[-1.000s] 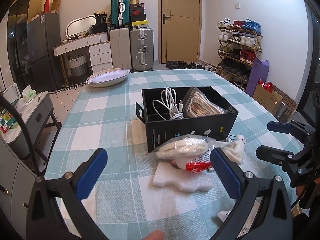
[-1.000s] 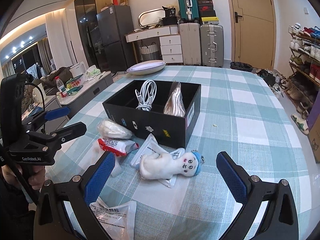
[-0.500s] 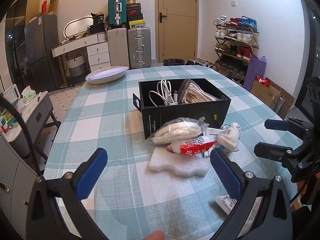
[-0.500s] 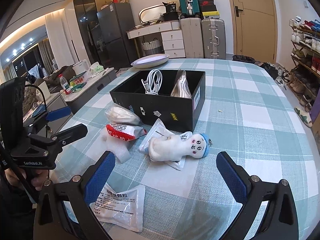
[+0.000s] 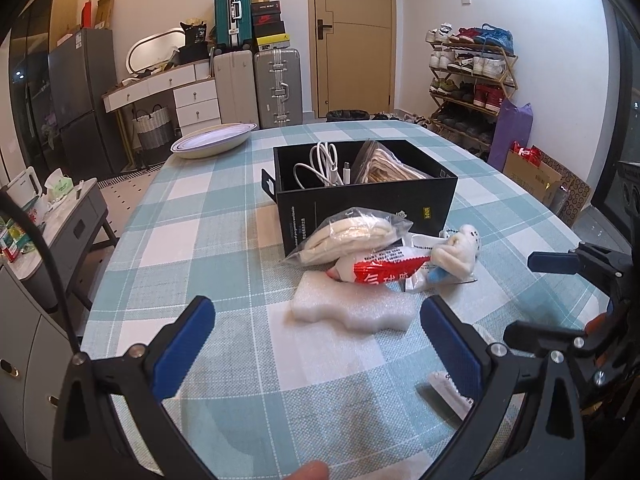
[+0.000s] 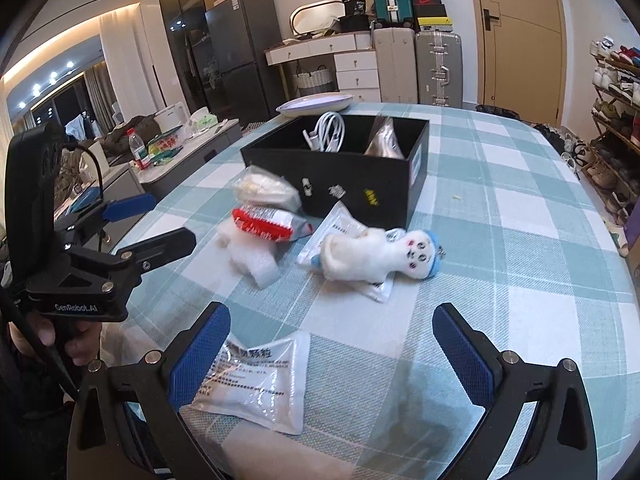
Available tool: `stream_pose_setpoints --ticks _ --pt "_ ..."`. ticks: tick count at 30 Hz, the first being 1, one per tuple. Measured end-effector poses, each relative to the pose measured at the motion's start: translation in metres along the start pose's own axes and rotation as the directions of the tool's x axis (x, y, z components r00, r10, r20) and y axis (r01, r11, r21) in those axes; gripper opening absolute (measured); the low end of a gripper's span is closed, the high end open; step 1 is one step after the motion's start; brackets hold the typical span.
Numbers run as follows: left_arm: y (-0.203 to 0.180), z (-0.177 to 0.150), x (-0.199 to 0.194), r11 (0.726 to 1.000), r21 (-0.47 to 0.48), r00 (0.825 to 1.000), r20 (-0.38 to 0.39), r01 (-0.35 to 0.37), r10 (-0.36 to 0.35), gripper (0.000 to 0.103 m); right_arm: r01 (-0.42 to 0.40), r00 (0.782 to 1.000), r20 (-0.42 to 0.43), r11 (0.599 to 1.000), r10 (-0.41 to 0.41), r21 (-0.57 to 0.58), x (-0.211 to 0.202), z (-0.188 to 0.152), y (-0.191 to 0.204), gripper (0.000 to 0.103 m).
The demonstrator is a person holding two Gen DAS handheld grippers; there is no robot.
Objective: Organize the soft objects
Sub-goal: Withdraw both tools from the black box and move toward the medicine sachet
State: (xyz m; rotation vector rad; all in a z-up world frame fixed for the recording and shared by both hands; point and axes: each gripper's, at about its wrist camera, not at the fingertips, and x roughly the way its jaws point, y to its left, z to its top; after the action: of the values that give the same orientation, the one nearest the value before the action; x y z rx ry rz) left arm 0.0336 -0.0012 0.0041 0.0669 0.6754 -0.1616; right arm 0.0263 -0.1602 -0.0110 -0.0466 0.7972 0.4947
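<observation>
left claw (image 5: 316, 344): spread, empty
right claw (image 6: 332, 344): spread, empty
white plush doll with blue cap (image 6: 380, 258): on checked surface (image 6: 500, 208), 12 o'clock of right claw, apart

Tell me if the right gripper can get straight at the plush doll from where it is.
Probably yes. The right gripper is open, and the plush doll lies ahead of it on a white packet, nothing between them but tablecloth.
</observation>
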Motion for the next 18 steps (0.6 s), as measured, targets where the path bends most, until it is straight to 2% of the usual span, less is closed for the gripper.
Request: stream_pose_setpoints --ticks 7,18 --pt "0.007 -0.002 0.0 1.0 -0.013 1.0 -0.004 -0.019 0.019 0.103 -0.032 0.999 -0.045 0.999 0.031 -0.042 0.011 -0.011 0.02 0.103" --pt "0.016 -0.003 0.004 0.999 -0.04 1.0 -0.01 -0.029 0.029 0.103 -0.038 0.994 -0.107 0.995 0.028 -0.094 0.031 -0.019 0.043 0.103"
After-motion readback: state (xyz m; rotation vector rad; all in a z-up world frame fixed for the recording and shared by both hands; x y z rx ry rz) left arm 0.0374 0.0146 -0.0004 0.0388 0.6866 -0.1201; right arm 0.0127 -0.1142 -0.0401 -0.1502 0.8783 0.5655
